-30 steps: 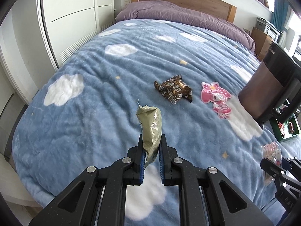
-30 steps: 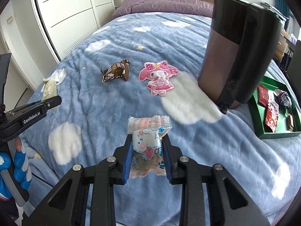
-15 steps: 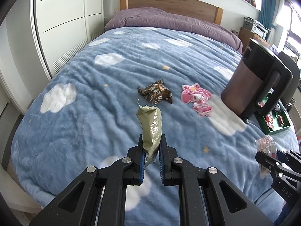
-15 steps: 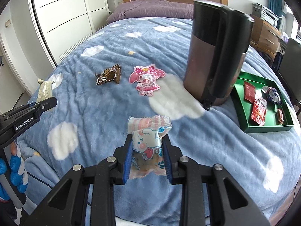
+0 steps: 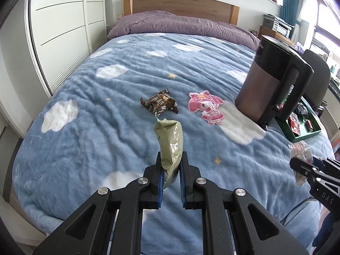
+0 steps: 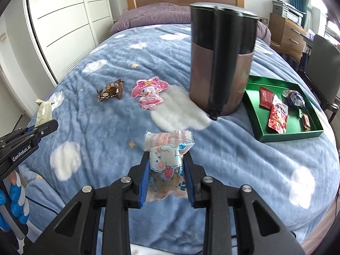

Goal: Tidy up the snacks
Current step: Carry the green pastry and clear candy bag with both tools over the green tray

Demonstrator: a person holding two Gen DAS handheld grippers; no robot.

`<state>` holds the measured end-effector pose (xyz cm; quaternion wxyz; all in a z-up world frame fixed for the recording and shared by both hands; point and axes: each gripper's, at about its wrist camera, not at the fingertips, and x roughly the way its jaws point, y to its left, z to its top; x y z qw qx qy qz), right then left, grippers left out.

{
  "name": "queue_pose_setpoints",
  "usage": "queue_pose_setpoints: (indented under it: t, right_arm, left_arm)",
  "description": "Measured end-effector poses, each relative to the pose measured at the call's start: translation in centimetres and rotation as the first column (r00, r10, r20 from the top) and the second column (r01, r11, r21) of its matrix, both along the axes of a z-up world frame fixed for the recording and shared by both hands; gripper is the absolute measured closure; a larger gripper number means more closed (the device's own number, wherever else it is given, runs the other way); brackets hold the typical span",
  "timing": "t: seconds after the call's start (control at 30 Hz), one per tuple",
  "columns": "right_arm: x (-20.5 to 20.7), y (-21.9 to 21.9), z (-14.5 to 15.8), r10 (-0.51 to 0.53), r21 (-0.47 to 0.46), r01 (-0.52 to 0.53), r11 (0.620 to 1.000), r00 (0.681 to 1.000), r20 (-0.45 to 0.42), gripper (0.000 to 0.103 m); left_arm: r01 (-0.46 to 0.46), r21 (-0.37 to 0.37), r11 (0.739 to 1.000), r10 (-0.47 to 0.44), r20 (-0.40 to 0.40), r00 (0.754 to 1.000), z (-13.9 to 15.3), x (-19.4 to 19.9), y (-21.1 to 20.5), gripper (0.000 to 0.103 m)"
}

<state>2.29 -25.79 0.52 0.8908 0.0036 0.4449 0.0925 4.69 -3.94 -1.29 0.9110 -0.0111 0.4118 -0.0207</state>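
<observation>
My left gripper is shut on an olive-green snack packet and holds it upright above the blue cloud blanket. My right gripper is shut on a pink and white cartoon snack packet, also held above the blanket. A brown snack wrapper and a pink character-shaped packet lie on the bed ahead. A green tray with several snacks sits at the right, behind a dark kettle. Each gripper shows at the edge of the other's view.
The kettle stands between the loose snacks and the green tray. White wardrobe doors run along the left of the bed. A dark chair and a wooden dresser stand at the right.
Both grippers have pulled back and up from the bed with their packets still held. The kettle, tray and loose snacks now look farther away.
</observation>
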Motion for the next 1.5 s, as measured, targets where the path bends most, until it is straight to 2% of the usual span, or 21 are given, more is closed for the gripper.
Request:
queue_pose_setpoints:
  t: [0.87, 1.1, 1.5]
  right_arm:
    - [-0.6, -6.2, -1.7, -0.08, 0.058, 0.08, 0.995, 0.997, 0.002, 0.103]
    - [-1.0, -8.5, -2.4, -0.11, 0.084, 0.11, 0.99, 0.994, -0.003, 0.103]
    - [-2.1, -12.9, -2.7, -0.172, 0.077, 0.17, 0.982, 0.985, 0.02, 0.103]
  left_arm:
    - [0.107, 0.05, 0.993, -0.106, -0.026, 0.994, 0.6, -0.2, -6.8, 0.093]
    - [0.153, 0.079, 0.985, -0.151, -0.04, 0.988, 0.6, -0.4, -9.7, 0.093]
    - [0.246, 0.124, 0.961, -0.239, -0.068, 0.969, 0.4, -1.0, -15.5, 0.093]
